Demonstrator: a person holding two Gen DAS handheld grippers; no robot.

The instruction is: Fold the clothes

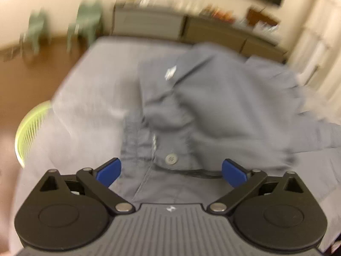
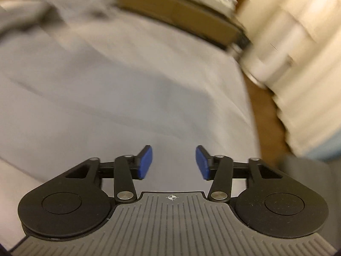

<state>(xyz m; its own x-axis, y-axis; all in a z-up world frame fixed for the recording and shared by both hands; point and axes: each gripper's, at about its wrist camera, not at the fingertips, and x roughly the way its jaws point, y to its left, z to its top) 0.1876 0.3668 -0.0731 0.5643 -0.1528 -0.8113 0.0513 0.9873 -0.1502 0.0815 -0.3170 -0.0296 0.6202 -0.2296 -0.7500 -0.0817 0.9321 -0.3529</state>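
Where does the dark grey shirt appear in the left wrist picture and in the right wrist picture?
Left wrist view: the shirt fills the centre and right, crumpled on the grey sheet, just beyond the open left gripper.
Right wrist view: only a dark blurred part at the top left edge.
Shared landmark: the brown cabinet behind the bed.

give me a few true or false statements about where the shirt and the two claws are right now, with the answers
1. The left claw stands open with nothing pinched between its pads. True.
2. The grey shirt lies neatly folded into a square. False: it lies rumpled on the bed sheet, its cloth bunched.
3. A shirt button shows just ahead of the left claw. True.
4. The right claw grips a sleeve. False: its pads stand apart over bare sheet.
5. A green basket shows at the left edge of the left wrist view. True.
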